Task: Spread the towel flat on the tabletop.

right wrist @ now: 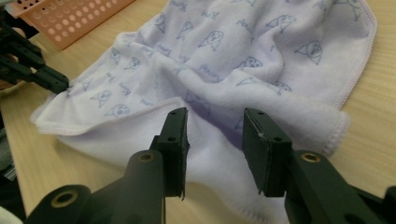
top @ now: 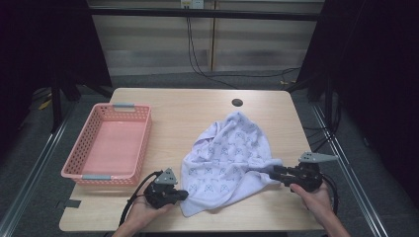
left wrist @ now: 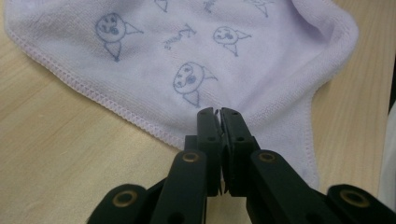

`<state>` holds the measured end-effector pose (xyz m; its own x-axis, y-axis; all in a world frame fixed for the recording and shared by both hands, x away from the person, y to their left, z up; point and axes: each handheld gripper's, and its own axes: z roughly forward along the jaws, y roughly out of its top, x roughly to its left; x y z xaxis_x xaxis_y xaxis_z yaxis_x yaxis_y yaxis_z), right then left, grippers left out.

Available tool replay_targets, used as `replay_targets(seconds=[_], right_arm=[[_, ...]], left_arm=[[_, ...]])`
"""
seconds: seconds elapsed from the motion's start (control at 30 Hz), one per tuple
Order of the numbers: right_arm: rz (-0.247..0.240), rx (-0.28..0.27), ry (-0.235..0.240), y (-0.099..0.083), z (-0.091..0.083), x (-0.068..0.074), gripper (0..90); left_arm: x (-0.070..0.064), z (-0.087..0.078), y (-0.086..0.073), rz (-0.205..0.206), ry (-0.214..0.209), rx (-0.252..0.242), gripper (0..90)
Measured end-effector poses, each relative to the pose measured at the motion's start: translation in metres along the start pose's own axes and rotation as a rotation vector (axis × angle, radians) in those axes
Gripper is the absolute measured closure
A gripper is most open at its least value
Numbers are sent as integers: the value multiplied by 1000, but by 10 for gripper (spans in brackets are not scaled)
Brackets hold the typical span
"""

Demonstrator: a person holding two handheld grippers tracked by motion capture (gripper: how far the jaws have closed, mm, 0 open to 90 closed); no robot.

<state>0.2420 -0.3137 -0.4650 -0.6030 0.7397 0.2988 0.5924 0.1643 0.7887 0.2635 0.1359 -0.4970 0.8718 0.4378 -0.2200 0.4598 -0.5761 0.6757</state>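
The towel (top: 228,160) lies crumpled on the table (top: 197,106), in its near-right part, between the two grippers and well apart from the pink basket (top: 107,145) at the left. Its long axis runs diagonally, from the far corner near the table hole down to the near corner by the left gripper (top: 182,194). The left gripper is at the near-left edge of the towel; in the left gripper view its jaws are pressed together, and I judge they pinch the hem there, though the cloth between them is hardly visible. The right gripper (top: 272,173) reaches the towel from the right side; in the right gripper view its jaws stand apart over a raised fold, nothing held yet. So this gripper must close on the fold directly in front of it. Both hands are about equally near the towel, each at its own side.
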Motion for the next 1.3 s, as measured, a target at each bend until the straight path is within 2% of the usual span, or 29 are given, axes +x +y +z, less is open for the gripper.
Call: replay_targets(seconds=[0.07, 0.1, 0.13, 0.2, 0.23, 0.27, 0.33, 0.37, 0.4, 0.43, 0.5, 0.53, 0.6, 0.63, 0.67, 0.7, 0.73, 0.8, 0.83, 0.87, 0.9, 1.0, 1.03, 1.1, 1.13, 1.2, 1.27, 1.3], right_arm=[[3, 2, 33, -3, -1, 3, 591], [-1, 15, 33, -4, 0, 5, 571], [-8, 30, 36, -6, 5, 6, 559], [-31, 80, 25, -8, 16, 6, 532], [-38, 102, 29, -8, 21, 6, 530], [-46, 116, 21, -9, 26, 5, 522], [-50, 168, 14, -10, 36, 3, 541], [-59, 186, 7, -12, 39, 3, 577], [-69, 190, -9, -12, 41, 4, 654], [-64, 187, -20, -11, 40, 3, 741], [-16, 150, 28, -10, 35, -3, 842], [-7, 126, 22, -9, 31, -5, 858], [29, 90, 45, -7, 25, -9, 861], [44, 69, 46, -5, 22, -12, 861], [45, 52, 41, -3, 19, -15, 861], [55, 32, 39, -1, 16, -17, 861], [65, 18, 41, 1, 13, -20, 861], [71, 0, 36, 2, 10, -24, 862], [72, -2, 40, 3, 9, -25, 862], [78, -7, 40, 3, 8, -25, 862], [72, -13, 41, 4, 7, -25, 862], [72, -20, 46, 6, 7, -25, 862], [70, -25, 50, 7, 7, -24, 862], [66, -25, 56, 10, 7, -24, 862], [63, -30, 56, 12, 6, -24, 863], [62, -44, 61, 17, 5, -24, 863], [53, -56, 65, 24, 5, -24, 863], [53, -56, 65, 24, 5, -24, 863]], left_arm=[[4, 0, 0, -24, -28, -4, 875], [5, 0, 0, -39, -30, -7, 874], [6, 0, 1, -43, -29, -18, 871], [7, -2, 3, -61, -51, -50, 847], [7, -4, 4, -64, -60, -71, 804], [6, -4, 5, -54, -74, -86, 744], [1, -4, 7, -17, -73, -102, 672], [0, -2, 7, -10, -101, -102, 637], [-2, 0, 7, 7, -114, -79, 617], [-4, 3, 6, 27, -93, -58, 606], [-5, 5, 6, 42, -85, -43, 558], [-4, 7, 5, 50, -94, -25, 541], [-8, 9, 5, 61, -101, -17, 500], [-11, 10, 4, 84, -98, -15, 487], [-14, 10, 3, 105, -113, -18, 463], [-16, 9, 1, 113, -112, -20, 451], [-17, 9, 0, 104, -88, -25, 487], [-17, 7, -2, 118, -61, -22, 654], [-17, 7, -2, 118, -61, -22, 760], [-16, 7, -1, 115, -34, -19, 825], [-13, 7, -1, 92, -44, -21, 863], [-12, 8, 2, 60, -52, -5, 881], [-11, 8, 4, 34, -69, -13, 883], [-9, 7, 5, 19, -79, -23, 883], [-3, 2, 9, -24, -91, -77, 883], [4, -7, 15, -64, -95, -147, 884], [8, -15, 19, -85, -94, -187, 884], [8, -15, 19, -85, -94, -187, 884]])
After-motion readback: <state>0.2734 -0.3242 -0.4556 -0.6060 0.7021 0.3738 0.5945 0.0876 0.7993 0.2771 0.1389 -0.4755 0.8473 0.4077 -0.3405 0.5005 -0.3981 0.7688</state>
